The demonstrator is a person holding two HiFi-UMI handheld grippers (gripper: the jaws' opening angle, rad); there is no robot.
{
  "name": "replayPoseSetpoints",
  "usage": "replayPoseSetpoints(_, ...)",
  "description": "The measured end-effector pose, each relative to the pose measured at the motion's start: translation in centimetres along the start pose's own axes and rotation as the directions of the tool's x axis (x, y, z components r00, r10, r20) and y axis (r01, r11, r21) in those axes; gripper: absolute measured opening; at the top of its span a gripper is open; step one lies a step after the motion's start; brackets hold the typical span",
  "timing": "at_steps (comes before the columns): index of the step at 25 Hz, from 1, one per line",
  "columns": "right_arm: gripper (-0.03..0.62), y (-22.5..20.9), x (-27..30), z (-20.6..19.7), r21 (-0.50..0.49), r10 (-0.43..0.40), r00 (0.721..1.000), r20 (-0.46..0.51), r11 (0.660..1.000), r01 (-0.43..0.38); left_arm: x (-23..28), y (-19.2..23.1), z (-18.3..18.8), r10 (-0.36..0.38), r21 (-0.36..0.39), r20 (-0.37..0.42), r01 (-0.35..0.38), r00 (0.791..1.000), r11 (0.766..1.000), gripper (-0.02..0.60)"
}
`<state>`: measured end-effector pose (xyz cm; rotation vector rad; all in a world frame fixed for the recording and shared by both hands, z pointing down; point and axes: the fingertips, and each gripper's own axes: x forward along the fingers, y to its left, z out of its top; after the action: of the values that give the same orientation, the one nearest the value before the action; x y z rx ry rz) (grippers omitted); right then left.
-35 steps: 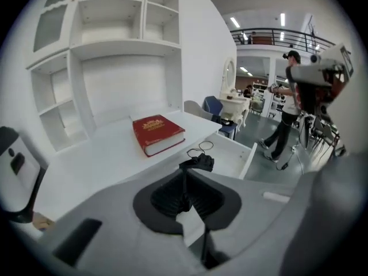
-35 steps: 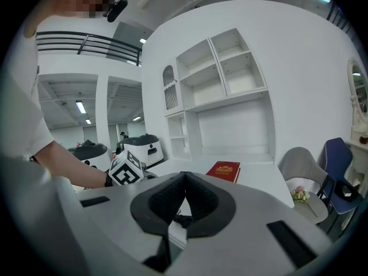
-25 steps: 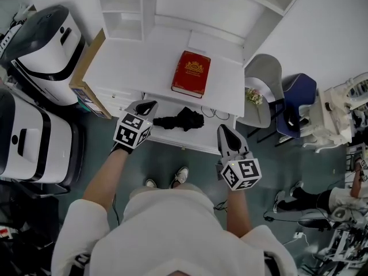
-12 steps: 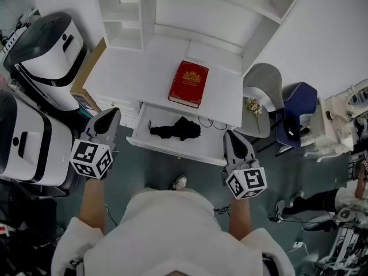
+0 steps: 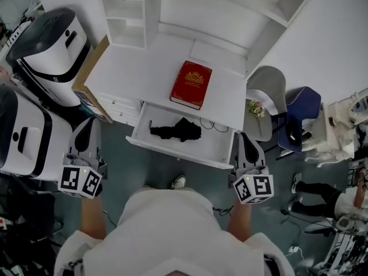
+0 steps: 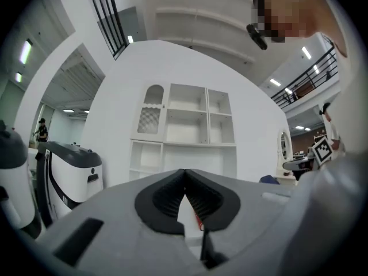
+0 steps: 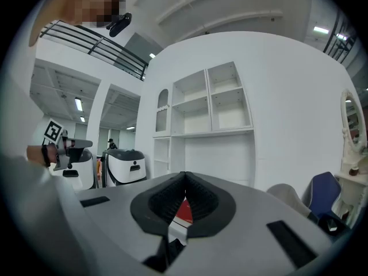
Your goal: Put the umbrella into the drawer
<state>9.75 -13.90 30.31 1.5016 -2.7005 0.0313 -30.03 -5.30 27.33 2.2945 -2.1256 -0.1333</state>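
The black folded umbrella (image 5: pixel 175 130) lies inside the open white drawer (image 5: pixel 179 154) under the desk top. My left gripper (image 5: pixel 87 123) hangs to the left of the drawer, over the floor, well clear of it. In the left gripper view its jaws (image 6: pixel 184 171) are shut with nothing between them. My right gripper (image 5: pixel 244 137) is held by the drawer's right front corner, apart from it. Its jaws (image 7: pixel 184 175) are shut and empty too; the red book (image 7: pixel 184 212) shows behind them.
A red book (image 5: pixel 191 85) lies on the white desk (image 5: pixel 132 68) under a shelf unit (image 5: pixel 172 10). Two white machines (image 5: pixel 46 45) (image 5: pixel 23 137) and a cardboard box (image 5: pixel 86 82) stand at the left. A grey chair (image 5: pixel 265 91) and a blue chair (image 5: pixel 303 109) stand at the right.
My left gripper has drawn away from the drawer's left front, out to the left and back toward the body. The right gripper has pulled back slightly. The umbrella stays in the open drawer.
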Motion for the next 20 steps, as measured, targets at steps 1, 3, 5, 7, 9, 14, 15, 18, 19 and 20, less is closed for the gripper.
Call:
replayPoseSetpoints(1,0.002,-0.3,0.0,-0.1,0.013,-0.010,1.000,0.001,1.000,0.010,-0.4,0.1,-0.2,0.010,-0.020,0.010,-0.009,1.000,1.000,0.014)
replayPoseSetpoints(3,0.002,-0.5,0.1,-0.3,0.031,-0.012,1.000,-0.002,0.999,0.012,-1.0,0.1,-1.0,0.025,-0.063,0.008,-0.024,1.000,0.998,0.014)
replayPoseSetpoints(5,0.002,-0.4,0.3,-0.5,0.024,-0.005,1.000,-0.011,1.000,0.006,-1.0,-0.3,-1.8,0.023,-0.084,-0.012,-0.024,1.000,0.996,0.014)
replayPoseSetpoints(7,0.002,-0.5,0.5,-0.6,0.021,-0.008,1.000,-0.013,1.000,0.008,-0.6,-0.8,-1.9,0.009,-0.082,-0.025,-0.011,1.000,0.997,0.014)
replayPoseSetpoints(9,0.002,-0.5,0.7,-0.5,0.022,-0.008,1.000,-0.008,1.000,0.008,-0.1,-1.1,-1.4,-0.003,-0.065,-0.021,0.001,1.000,0.998,0.014)
replayPoseSetpoints(14,0.002,0.3,0.8,-0.7,0.041,-0.006,1.000,-0.004,0.999,0.006,0.9,-1.2,0.2,-0.015,-0.030,0.009,0.016,1.000,0.999,0.014)
replayPoseSetpoints(15,0.002,0.5,0.9,-0.7,0.042,0.000,1.000,-0.004,0.999,0.000,1.0,-1.3,0.2,-0.020,-0.026,0.009,0.020,1.000,0.999,0.015)
replayPoseSetpoints(18,0.002,0.9,1.0,-0.6,0.030,0.023,1.000,-0.005,0.999,-0.023,1.3,-1.4,-0.3,-0.032,-0.025,-0.003,0.032,0.999,0.999,0.014)
replayPoseSetpoints(19,0.002,0.9,1.0,-0.5,0.030,0.024,1.000,-0.003,0.999,-0.024,1.2,-1.5,-0.4,-0.035,-0.028,-0.007,0.035,0.999,0.999,0.014)
replayPoseSetpoints(20,0.002,0.9,1.0,-0.5,0.034,0.023,1.000,-0.002,0.999,-0.022,1.2,-1.5,-0.6,-0.036,-0.029,-0.011,0.036,0.999,0.999,0.014)
